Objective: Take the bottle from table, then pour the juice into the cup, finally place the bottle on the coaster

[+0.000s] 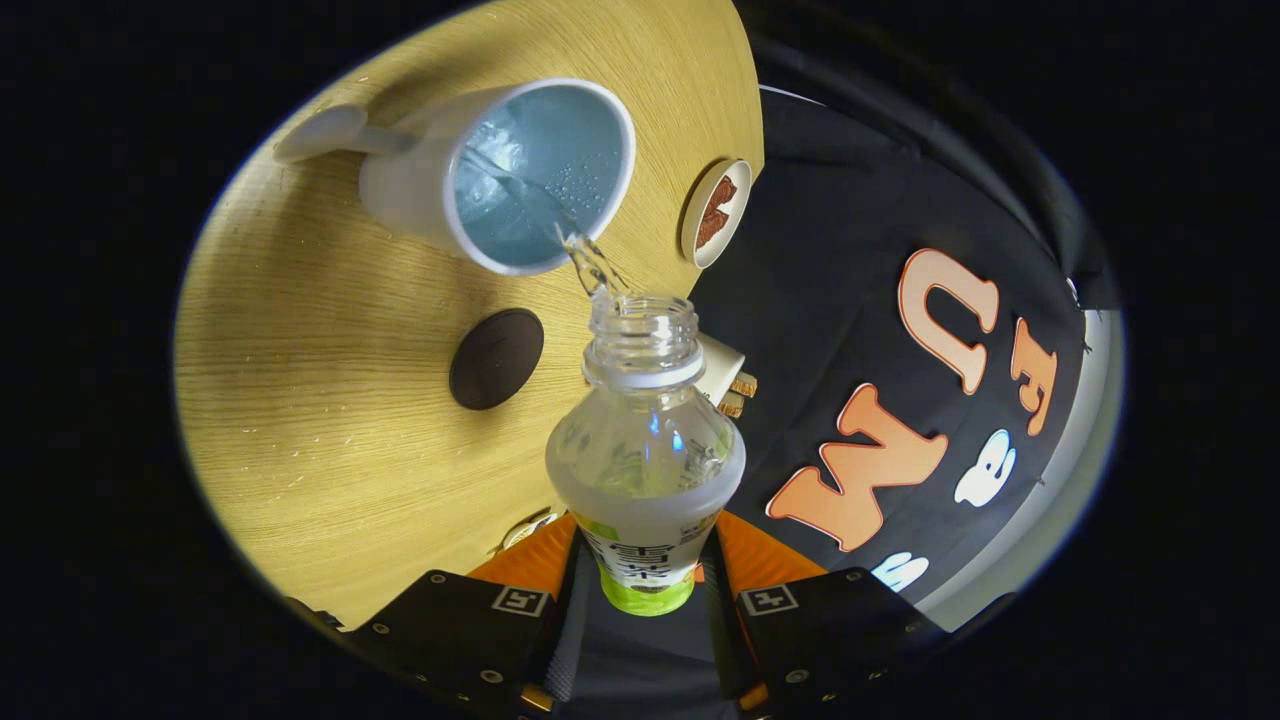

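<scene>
Here the tool (645, 590) is seen closed around the lower body of the bottle (645, 470), with one finger pressed to each side of its labelled part, so that the bottle is gripped firmly between them. The bottle is held tipped forward, its uncapped neck pointing away from the fingers toward the cup (500, 175). A thin clear stream of juice (585, 262) is seen leaving the mouth of the bottle and passing over the near rim of the cup, where pale liquid is already gathered and small bubbles are visible on the inner wall. The cup is white, with its handle turned to the side away from the bottle, and it stands on the wooden bench (330, 400) just beyond the bottle's mouth. A dark round coaster (496, 358) lies flat on the bench beside the bottle's neck, nearer the fingers than the cup and apart from it. A small round dish (716, 212) with something reddish brown in it is placed at the edge of the bench, beyond the bottle and to the other side of the cup. A small pale object (728, 375) is partly hidden behind the bottle's neck and cannot be identified.
</scene>
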Demonstrator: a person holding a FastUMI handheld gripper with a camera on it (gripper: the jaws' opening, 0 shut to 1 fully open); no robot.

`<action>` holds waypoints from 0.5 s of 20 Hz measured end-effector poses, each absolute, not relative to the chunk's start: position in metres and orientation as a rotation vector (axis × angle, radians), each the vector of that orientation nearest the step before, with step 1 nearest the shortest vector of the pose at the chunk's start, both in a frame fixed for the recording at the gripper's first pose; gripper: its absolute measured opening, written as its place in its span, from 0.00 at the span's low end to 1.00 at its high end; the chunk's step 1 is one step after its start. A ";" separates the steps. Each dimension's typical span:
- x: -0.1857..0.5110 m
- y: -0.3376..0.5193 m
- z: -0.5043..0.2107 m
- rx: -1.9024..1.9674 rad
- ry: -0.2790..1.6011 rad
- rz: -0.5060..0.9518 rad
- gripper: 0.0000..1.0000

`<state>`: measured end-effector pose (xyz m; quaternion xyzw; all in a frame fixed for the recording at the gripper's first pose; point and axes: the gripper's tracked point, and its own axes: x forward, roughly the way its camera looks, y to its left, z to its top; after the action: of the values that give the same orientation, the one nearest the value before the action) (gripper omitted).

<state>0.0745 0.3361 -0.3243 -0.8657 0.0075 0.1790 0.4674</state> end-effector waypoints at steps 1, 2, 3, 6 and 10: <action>0.073 0.337 -0.324 -2.129 0.014 0.442 0.55; 0.074 0.337 -0.324 -2.133 0.012 0.442 0.55; 0.073 0.337 -0.323 -2.136 0.010 0.445 0.55; 0.073 0.338 -0.323 -2.149 0.002 0.443 0.55; 0.072 0.342 -0.318 -2.182 -0.029 0.441 0.55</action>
<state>0.0725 0.3424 -0.3177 -0.8793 -0.0118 0.1778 0.4416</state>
